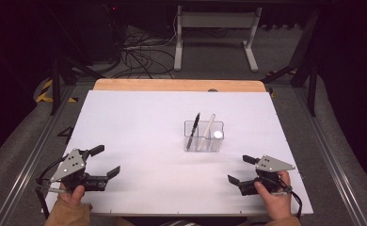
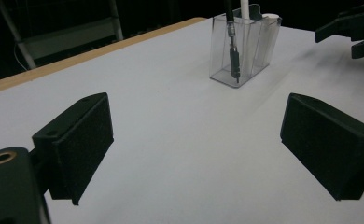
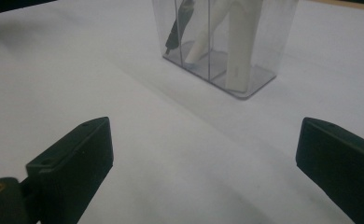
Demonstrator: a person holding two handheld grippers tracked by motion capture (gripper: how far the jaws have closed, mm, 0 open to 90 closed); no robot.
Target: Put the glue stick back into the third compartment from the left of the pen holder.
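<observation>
While wide apart, both tools: left tool (image 1: pixel 104 161) and right tool (image 1: pixel 242 169), jaws spread, low over table (image 1: pixel 139 122).

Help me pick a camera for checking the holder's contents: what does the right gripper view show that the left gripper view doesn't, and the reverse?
Right gripper view alone: the holder's dividers and two white items standing down to its floor. Left gripper view alone: the black pen full length, the table's wooden edge, and the right gripper, open. Both: the clear holder on the white table, framed by open black jaws, nothing held.
</observation>
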